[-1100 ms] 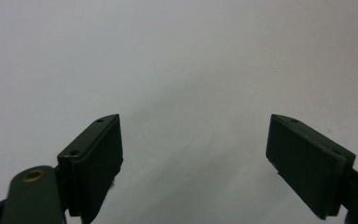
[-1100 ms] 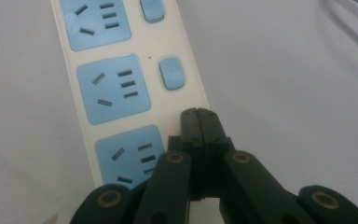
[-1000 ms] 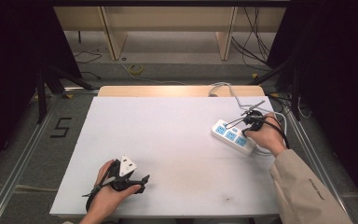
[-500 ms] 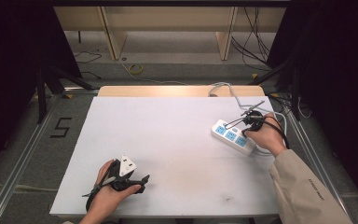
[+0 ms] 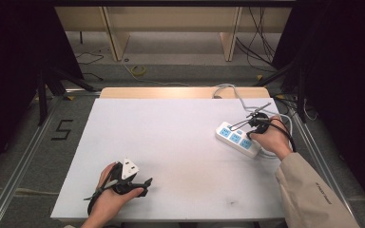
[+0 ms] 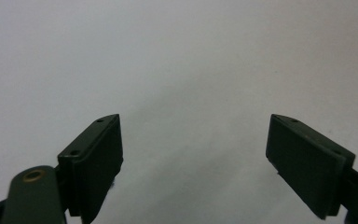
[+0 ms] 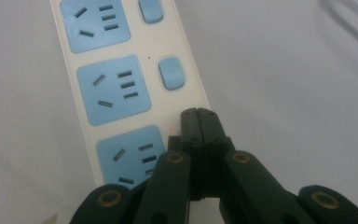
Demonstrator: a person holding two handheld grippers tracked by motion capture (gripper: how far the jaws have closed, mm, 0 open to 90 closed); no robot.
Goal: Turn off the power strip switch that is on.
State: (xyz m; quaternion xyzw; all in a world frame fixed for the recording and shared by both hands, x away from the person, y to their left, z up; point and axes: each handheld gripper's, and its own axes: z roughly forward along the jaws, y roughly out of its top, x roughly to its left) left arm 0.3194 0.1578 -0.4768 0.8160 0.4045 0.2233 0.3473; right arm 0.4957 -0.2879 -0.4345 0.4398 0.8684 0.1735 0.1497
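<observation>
A white power strip [image 5: 236, 139] with three blue sockets lies at the right of the white table [image 5: 171, 137]. My right gripper [image 5: 252, 137] is shut, and its tips rest on the strip. In the right gripper view the closed jaws [image 7: 200, 116] touch the strip [image 7: 116, 88] beside the nearest socket, just below the middle blue switch [image 7: 171, 73]. Nothing is held between them. My left gripper [image 5: 145, 186] lies low at the table's front left, open, pointing right. Its jaws [image 6: 193, 154] stand wide apart over bare white tabletop.
The strip's white cable [image 5: 233, 92] runs off over the wooden far edge [image 5: 180, 92]. A black cable [image 5: 287, 135] loops around the right hand. Metal rails [image 5: 309, 142] flank the table. A "5" mark [image 5: 62, 129] is on the floor at the left.
</observation>
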